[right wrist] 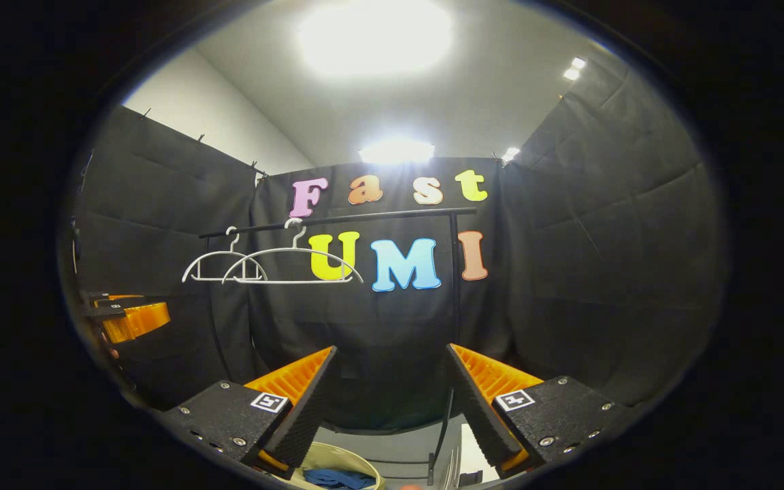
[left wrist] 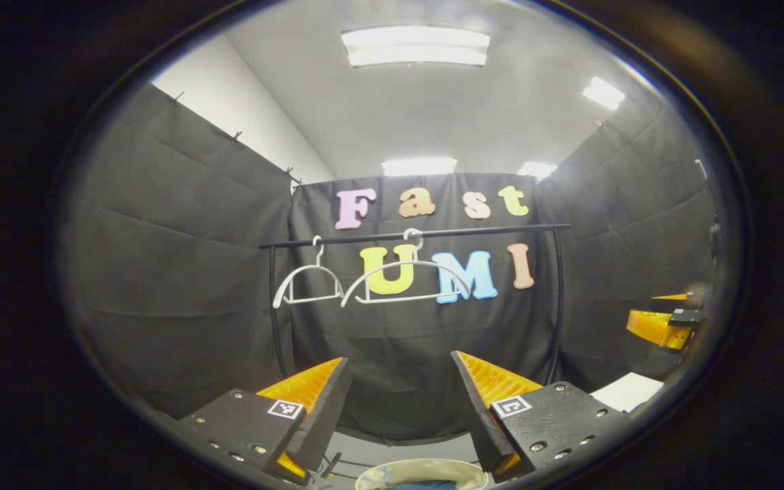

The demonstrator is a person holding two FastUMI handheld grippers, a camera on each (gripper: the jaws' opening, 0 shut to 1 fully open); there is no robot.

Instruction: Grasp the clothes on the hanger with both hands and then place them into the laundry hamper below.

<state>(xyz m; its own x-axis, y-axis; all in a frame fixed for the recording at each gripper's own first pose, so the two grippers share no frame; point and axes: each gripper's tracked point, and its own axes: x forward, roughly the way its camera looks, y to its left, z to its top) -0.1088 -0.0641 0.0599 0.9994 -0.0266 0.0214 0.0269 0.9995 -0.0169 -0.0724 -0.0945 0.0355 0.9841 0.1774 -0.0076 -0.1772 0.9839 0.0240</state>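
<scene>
The rail point(left wrist: 412, 235) ran level from 9 to 3 o'clock, both hangers point(left wrist: 405, 279) bare. The hamper point(right wrist: 337, 469) sat at 6 o'clock, blue clothes point(right wrist: 334, 478) inside, nearer the right gripper point(right wrist: 388, 391). Left gripper point(left wrist: 399, 398) and right both gaped wide, empty.

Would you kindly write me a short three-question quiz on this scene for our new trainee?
1. True or false: both hangers on the rail are bare.
2. How many hangers hang there?
3. What lies in the hamper? A) blue cloth B) shoes C) towels

Key: 1 true. 2 two. 3 A. The left gripper and right gripper both have their fingers apart, holding nothing.
</scene>
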